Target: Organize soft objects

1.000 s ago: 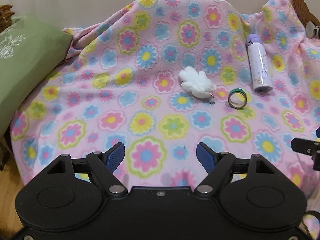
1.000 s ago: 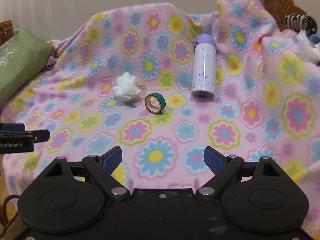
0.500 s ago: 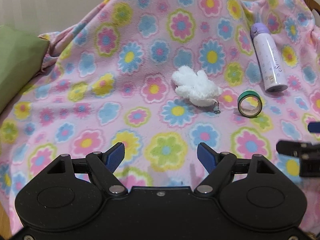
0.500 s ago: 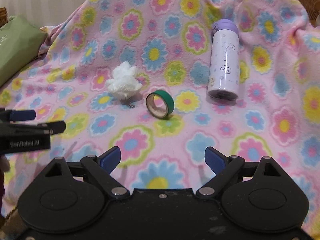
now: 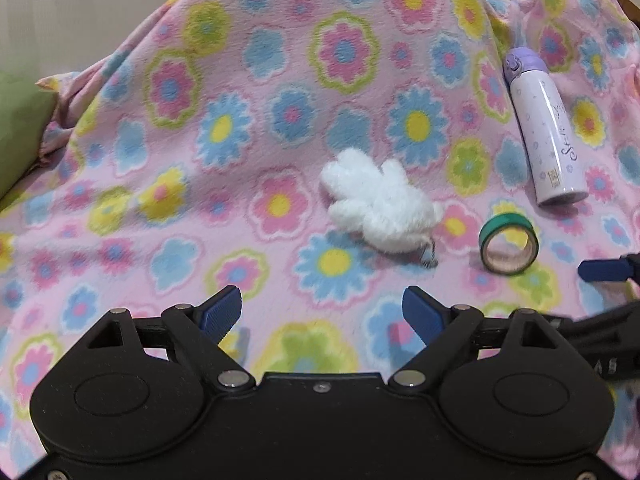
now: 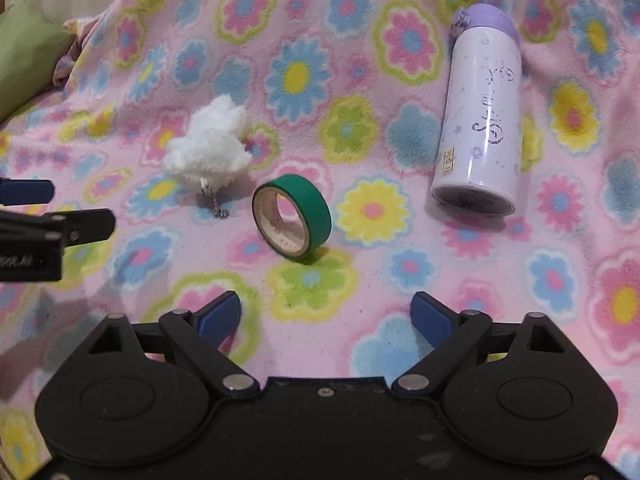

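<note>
We see the white fluffy toy (image 5: 378, 208) lying on the pink flowered blanket (image 5: 280, 80), a short bead chain (image 6: 216, 204) trailing from its near end. Just beside it, on its right, a roll of green tape (image 6: 294, 220) stands on edge with its hollow core turned toward us; the two are close but apart. Farther right lies a white bottle with a lilac cap (image 6: 480, 120), its base pointing toward us and its cap away, well clear of the tape. At the left border of both views a green cushion (image 5: 20, 128) meets the rumpled edge of the blanket.

Our left gripper (image 5: 322, 312) hangs over the blanket short of the toy, its blue pads (image 5: 220, 312) spread and widening, with only fabric showing between them. Our right gripper (image 6: 326, 318) sits short of the tape roll, its jaws also wide and opening further, nothing between them. Each gripper shows at the edge of the other's view: the right one's blue tip at the right of the left camera, the left one at the left of the right camera
</note>
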Motion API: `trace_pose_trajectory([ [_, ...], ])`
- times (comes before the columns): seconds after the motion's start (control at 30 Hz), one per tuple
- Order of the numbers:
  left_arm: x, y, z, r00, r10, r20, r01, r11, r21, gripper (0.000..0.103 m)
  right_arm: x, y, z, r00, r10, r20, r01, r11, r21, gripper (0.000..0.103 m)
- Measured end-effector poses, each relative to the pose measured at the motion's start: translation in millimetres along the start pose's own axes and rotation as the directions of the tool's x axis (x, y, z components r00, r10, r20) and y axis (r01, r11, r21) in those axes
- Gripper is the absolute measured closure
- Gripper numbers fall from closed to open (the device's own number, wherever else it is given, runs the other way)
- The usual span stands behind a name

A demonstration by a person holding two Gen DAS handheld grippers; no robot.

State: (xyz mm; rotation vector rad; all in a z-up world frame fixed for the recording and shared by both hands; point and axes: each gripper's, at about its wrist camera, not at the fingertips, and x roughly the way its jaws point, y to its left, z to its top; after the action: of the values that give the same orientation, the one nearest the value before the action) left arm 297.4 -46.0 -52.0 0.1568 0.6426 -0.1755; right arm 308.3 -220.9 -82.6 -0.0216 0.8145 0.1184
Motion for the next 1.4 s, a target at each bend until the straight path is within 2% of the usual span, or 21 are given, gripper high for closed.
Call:
trace_pose_trajectory([
  [0.13,14.8,-9.0,14.2,1.0,-0.017,0.019,0.016,1.0,0.014,0.018,0.4,5.1,-2.2,0.999,-0.032,0.021,0.032,0.999,-0.012,0.007],
  [0.4,47.6,-16.1,47.0,0.998,-0.053,0.026,0.055,0.997,-0.062,0.017,2.6,1.9,-0.9,0.999,-0.034,0.021,0.034,0.999,0.01,0.005],
  [0.67,71.8,-27.0,56.1,0.998,-0.036,-0.055,0.033,0.998,-0.045,0.017,3.1,1.7,-1.1,0.999,-0.034,0.019,0.034,0.999,0.021,0.004],
  [0.7,71.1,-25.1,54.8,0.997,-0.05,-0.06,0.047,0.998,-0.046,0.025,3.1,1.7,-1.1,0.999,-0.034,0.019,0.034,0.999,0.022,0.004],
  [0.73,68.7,-23.3,53.2,0.996,-0.071,-0.061,0.068,0.997,-0.044,0.041,3.1,1.8,-1.1,0.999,-0.034,0.019,0.034,0.999,0.022,0.004],
  [0.8,60.4,-21.3,50.4,0.995,-0.084,-0.053,0.083,0.996,-0.026,0.043,3.0,1.8,-0.9,0.999,-0.036,0.018,0.035,0.999,0.023,0.004],
  [0.83,55.7,-19.8,48.1,0.995,-0.093,-0.047,0.092,0.996,-0.01,0.061,3.0,2.0,-0.8,0.999,-0.036,0.018,0.035,0.999,0.023,0.004],
  [0.87,51.7,-18.3,46.1,0.992,-0.112,-0.051,0.113,0.994,0.011,0.067,2.9,2.1,-0.7,0.999,-0.037,0.017,0.036,0.999,0.022,0.004],
  [0.93,42.5,-13.3,42.4,0.989,-0.134,-0.069,0.138,0.989,0.049,0.067,2.7,2.1,-0.5,0.999,-0.038,0.017,0.038,0.999,0.022,0.004],
  [1.0,32.8,-8.7,38.2,0.988,-0.133,-0.074,0.14,0.986,0.096,0.072,2.6,2.2,-0.5,0.999,-0.039,0.017,0.039,0.999,0.021,0.004],
  [1.1,19.7,-1.4,35.6,0.988,-0.13,-0.086,0.142,0.978,0.154,0.072,2.5,1.9,-0.5,0.999,-0.039,0.017,0.039,0.999,0.022,0.004],
  [1.23,3.2,20.8,23.2,0.982,-0.141,-0.127,0.16,0.975,0.151,0.072,1.7,2.6,-0.4,0.999,-0.042,0.017,0.042,0.999,0.02,0.004],
  [1.33,-3.7,27.1,15.9,0.992,-0.08,-0.102,0.098,0.978,0.184,0.07,1.8,2.1,-0.3,0.999,-0.04,0.017,0.039,0.999,0.022,0.004],
  [1.37,-4.1,27.4,16.1,0.994,-0.063,-0.09,0.08,0.977,0.198,0.068,2.2,2.3,0.0,0.999,-0.04,0.016,0.04,0.999,0.021,0.004],
  [1.4,-2.7,27.6,17.7,0.995,-0.054,-0.086,0.071,0.976,0.205,0.062,2.5,2.8,0.2,0.999,-0.041,0.015,0.041,0.999,0.02,0.004],
])
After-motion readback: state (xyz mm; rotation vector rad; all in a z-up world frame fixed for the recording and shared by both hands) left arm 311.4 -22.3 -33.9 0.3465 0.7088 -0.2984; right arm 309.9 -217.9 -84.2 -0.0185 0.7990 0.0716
